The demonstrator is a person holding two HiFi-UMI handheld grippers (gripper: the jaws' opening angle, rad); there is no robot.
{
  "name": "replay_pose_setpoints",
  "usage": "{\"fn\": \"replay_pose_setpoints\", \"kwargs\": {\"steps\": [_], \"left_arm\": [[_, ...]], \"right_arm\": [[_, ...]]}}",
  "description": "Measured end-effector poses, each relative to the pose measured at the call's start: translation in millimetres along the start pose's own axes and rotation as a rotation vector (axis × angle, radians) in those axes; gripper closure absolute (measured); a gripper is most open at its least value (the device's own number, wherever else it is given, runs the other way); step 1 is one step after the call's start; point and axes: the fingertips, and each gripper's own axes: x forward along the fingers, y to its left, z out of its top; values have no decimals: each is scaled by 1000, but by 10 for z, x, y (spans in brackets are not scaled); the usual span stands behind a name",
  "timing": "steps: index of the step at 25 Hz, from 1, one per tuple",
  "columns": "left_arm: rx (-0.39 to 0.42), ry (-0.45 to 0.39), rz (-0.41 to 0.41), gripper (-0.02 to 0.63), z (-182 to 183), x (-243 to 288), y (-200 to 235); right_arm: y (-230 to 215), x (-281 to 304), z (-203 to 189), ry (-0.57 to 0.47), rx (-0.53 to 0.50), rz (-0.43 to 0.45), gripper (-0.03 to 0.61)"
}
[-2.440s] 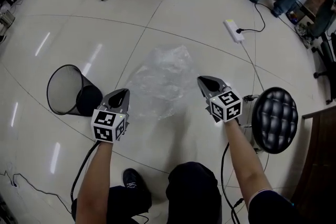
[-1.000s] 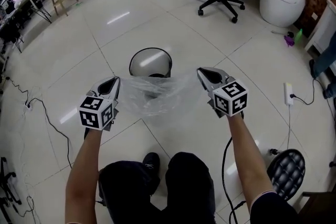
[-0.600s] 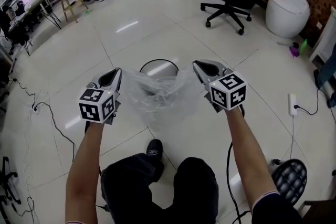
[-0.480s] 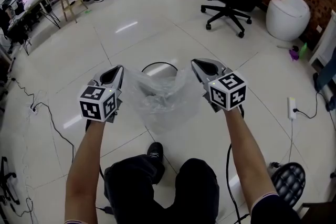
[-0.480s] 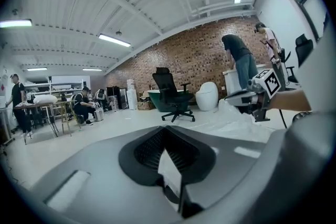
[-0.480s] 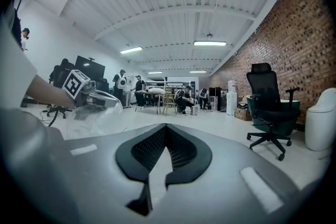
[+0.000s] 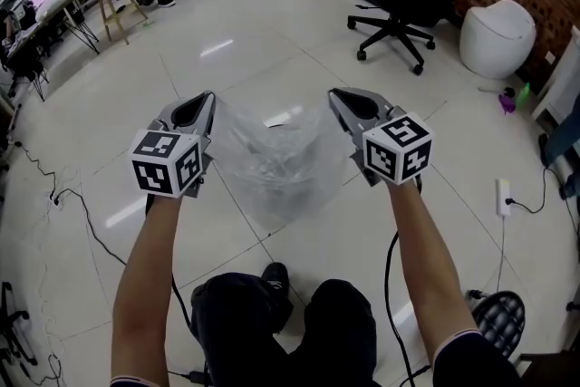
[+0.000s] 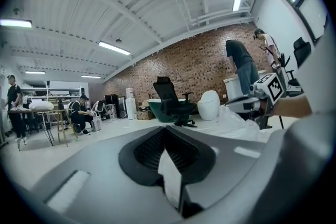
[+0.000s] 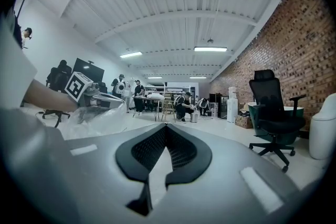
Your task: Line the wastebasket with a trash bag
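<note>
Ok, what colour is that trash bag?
Clear, see-through plastic: the trash bag has no tint or print. The head view shows it best.

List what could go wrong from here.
1. The left gripper and right gripper each pinch only a thin edge of the bag; the film could slip out.
2. The bag hangs crumpled between them, mouth not clearly open, so it may not seat.
3. It hides the wastebasket in the head view; aiming down may miss.

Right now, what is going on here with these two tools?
A person holds a gripper in each hand. The left gripper and the right gripper are each shut on one edge of the clear trash bag, which hangs spread between them above the floor. The bag is not fitted on anything yet.
</note>
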Motion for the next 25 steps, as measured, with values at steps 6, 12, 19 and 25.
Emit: {"fn": "replay_pose_setpoints", "kwargs": {"steps": [6, 12, 19, 25], "left_arm": [[-1, -10, -7, 603, 69, 120, 192], [-21, 15, -15, 603, -149, 246, 260], [-65, 59, -27, 603, -483, 396, 299], [-68, 54, -32, 603, -503, 450, 310]], "right_arm": [[-40, 250, 167, -21, -6, -5, 577], [-79, 402, -84, 16, 16, -15, 577], [-151, 522, -442, 77, 55, -32, 577], [-166, 585, -446, 75, 50, -26, 577]]}}
